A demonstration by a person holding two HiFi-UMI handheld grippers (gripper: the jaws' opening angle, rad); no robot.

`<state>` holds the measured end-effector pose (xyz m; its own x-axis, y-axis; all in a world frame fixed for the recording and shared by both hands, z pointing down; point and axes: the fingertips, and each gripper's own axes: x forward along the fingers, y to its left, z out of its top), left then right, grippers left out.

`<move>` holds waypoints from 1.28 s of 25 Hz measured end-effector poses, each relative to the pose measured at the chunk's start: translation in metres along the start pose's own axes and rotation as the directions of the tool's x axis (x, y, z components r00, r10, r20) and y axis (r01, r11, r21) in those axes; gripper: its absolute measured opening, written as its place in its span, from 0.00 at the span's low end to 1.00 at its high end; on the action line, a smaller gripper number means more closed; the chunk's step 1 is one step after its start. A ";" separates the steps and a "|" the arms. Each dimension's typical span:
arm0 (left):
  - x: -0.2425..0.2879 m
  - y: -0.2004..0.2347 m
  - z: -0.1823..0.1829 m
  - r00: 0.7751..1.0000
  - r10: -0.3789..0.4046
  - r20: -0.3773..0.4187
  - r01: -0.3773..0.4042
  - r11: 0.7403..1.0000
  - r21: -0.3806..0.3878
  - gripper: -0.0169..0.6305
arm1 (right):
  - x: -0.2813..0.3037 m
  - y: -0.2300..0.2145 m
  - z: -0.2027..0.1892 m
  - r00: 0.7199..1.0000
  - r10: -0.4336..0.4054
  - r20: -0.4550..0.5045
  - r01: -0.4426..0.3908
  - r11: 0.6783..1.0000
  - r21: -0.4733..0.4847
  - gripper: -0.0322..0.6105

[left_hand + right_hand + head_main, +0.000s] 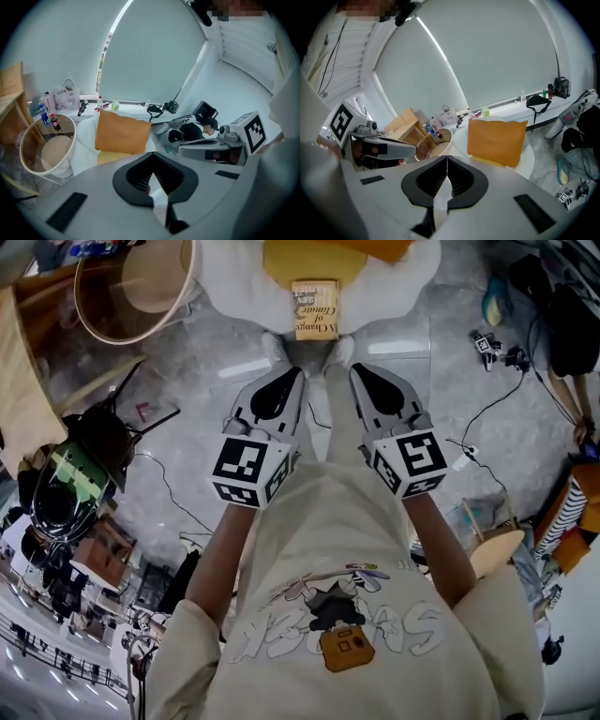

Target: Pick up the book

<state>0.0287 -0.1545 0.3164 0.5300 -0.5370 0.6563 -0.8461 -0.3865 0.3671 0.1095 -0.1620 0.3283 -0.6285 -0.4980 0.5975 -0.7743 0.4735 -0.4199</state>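
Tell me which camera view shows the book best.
Head view: the book lies in full sight on the white seat, cover up. Neither gripper view shows it; both show the orange cushion instead.

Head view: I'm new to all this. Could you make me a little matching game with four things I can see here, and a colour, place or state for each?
Things:
1. book
2. cushion
3. round table
4. right tool

Descriptions:
A. jaws shut, nothing between them
B. orange
C. lying on the white seat
D. pale wooden rim

Pairs: 1-C, 2-B, 3-D, 4-A
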 end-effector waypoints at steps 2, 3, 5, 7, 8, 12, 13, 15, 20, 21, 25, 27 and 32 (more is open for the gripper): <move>0.008 0.010 -0.006 1.000 -0.006 -0.014 0.006 1.000 -0.014 0.04 | 0.012 -0.005 -0.006 1.000 -0.012 -0.018 0.012 1.000 0.012 0.09; 0.013 0.016 -0.009 1.000 -0.008 -0.021 0.008 1.000 -0.020 0.04 | 0.018 -0.008 -0.009 1.000 -0.015 -0.027 0.016 1.000 0.018 0.09; 0.021 0.025 -0.016 0.999 -0.011 -0.031 0.010 0.999 -0.032 0.04 | 0.030 -0.013 -0.016 0.999 -0.011 -0.043 0.012 1.000 0.027 0.09; 0.031 0.034 -0.024 0.999 -0.011 -0.040 0.010 0.999 -0.047 0.04 | 0.041 -0.019 -0.022 0.998 -0.003 -0.058 0.005 1.000 0.026 0.09; 0.036 0.039 -0.028 0.999 -0.010 -0.044 0.008 0.999 -0.054 0.04 | 0.047 -0.022 -0.026 0.998 0.000 -0.067 0.002 1.000 0.029 0.09; 0.054 0.057 -0.048 0.998 -0.003 -0.061 -0.003 0.996 -0.087 0.04 | 0.071 -0.036 -0.045 0.994 0.012 -0.105 -0.007 0.999 0.049 0.09; 0.058 0.061 -0.054 0.998 0.001 -0.066 -0.007 0.996 -0.094 0.04 | 0.077 -0.040 -0.049 0.994 0.014 -0.112 -0.009 0.999 0.045 0.09; 0.065 0.067 -0.065 0.997 0.009 -0.072 -0.017 0.994 -0.106 0.04 | 0.087 -0.048 -0.058 0.992 0.022 -0.125 -0.017 0.999 0.043 0.09; 0.089 0.079 -0.094 0.995 0.014 -0.101 -0.026 0.992 -0.122 0.04 | 0.113 -0.069 -0.076 0.989 0.042 -0.141 -0.034 0.997 0.062 0.09; 0.094 0.082 -0.099 0.994 0.013 -0.107 -0.026 0.992 -0.123 0.04 | 0.119 -0.073 -0.080 0.989 0.045 -0.144 -0.036 0.997 0.068 0.09; 0.117 0.092 -0.119 0.993 0.013 -0.117 -0.029 0.991 -0.134 0.04 | 0.144 -0.089 -0.100 0.987 0.057 -0.153 -0.043 0.995 0.092 0.09; 0.129 0.097 -0.127 0.993 0.015 -0.119 -0.031 0.990 -0.135 0.04 | 0.156 -0.097 -0.109 0.986 0.059 -0.154 -0.043 0.993 0.106 0.09; 0.156 0.110 -0.151 0.990 0.019 -0.141 -0.038 0.990 -0.137 0.04 | 0.180 -0.111 -0.135 0.982 0.068 -0.176 -0.045 0.991 0.129 0.11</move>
<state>0.0097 -0.1676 0.5593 0.5010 -0.4333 0.7492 -0.8654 -0.2594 0.4288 0.0923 -0.2063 0.5753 -0.6566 -0.3288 0.6788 -0.7483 0.3974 -0.5312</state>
